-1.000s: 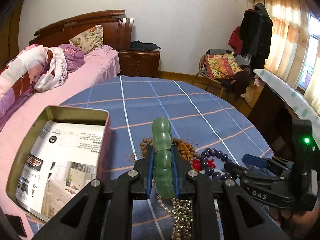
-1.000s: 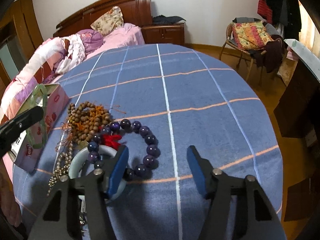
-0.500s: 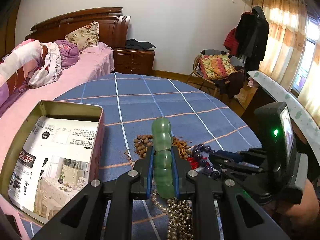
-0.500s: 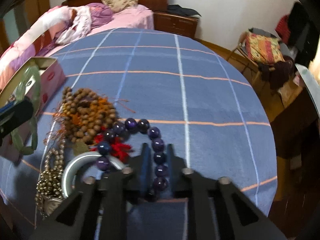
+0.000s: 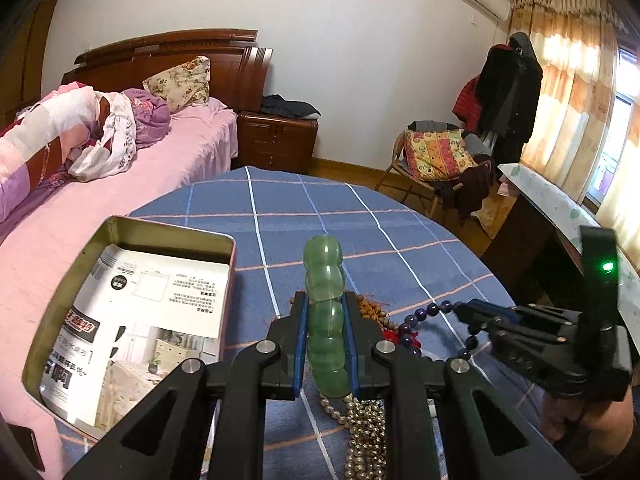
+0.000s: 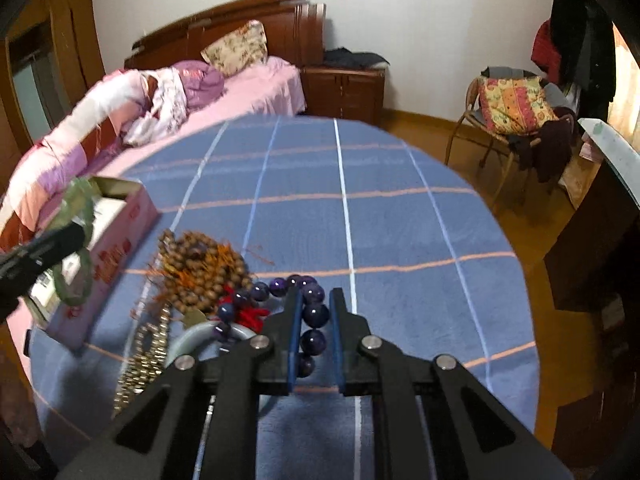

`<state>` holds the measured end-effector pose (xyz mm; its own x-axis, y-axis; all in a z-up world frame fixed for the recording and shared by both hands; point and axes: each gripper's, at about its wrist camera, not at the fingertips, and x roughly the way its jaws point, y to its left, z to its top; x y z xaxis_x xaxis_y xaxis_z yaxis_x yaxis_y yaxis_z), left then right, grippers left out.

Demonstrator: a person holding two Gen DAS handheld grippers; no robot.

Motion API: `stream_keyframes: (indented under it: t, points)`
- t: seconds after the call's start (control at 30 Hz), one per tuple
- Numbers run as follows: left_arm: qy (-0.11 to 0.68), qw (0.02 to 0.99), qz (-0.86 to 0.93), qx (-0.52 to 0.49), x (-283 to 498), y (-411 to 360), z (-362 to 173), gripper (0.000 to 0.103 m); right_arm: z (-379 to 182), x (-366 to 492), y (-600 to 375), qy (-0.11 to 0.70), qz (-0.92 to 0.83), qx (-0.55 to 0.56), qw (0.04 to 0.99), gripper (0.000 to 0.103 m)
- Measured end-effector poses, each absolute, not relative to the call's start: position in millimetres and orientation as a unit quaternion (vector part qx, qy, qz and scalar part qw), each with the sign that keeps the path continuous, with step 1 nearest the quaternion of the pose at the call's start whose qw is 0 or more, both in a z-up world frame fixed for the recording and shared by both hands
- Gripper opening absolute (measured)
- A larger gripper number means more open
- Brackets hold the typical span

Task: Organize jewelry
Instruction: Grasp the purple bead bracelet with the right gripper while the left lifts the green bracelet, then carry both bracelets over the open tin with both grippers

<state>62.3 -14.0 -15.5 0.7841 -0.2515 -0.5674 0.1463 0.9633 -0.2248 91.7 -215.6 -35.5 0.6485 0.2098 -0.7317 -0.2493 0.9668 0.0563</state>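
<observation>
My left gripper (image 5: 325, 300) is shut on a green bead bracelet (image 5: 325, 308) and holds it above the table, right of an open tin box (image 5: 132, 236) lined with a printed sheet. My right gripper (image 6: 314, 300) is shut on a purple bead bracelet (image 6: 314, 314) with a red tassel and lifts it off the cloth; it also shows in the left wrist view (image 5: 420, 316). A brown wooden bead string (image 6: 200, 268), a pale bangle (image 6: 188, 340) and a silver bead chain (image 6: 144, 356) lie on the blue checked tablecloth (image 6: 400, 240).
The tin box (image 6: 120, 216) stands at the table's left edge, next to a pink bed (image 5: 120, 184). A chair with cushions (image 6: 516, 112) stands beyond the table at right. A dark cabinet (image 6: 592, 232) is close on the right.
My right gripper has shut on the purple bracelet and raised it off the cloth. My left gripper has kept hold of the green bracelet and shifted slightly.
</observation>
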Motion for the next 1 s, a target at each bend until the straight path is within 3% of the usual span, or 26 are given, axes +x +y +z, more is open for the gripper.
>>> stream_keyframes:
  t: [1.0]
  points:
    - [0.289,0.949,-0.016,-0.127,49,74,-4,0.016,25,77,-131,0.306,0.241,-0.053,0.920,0.015]
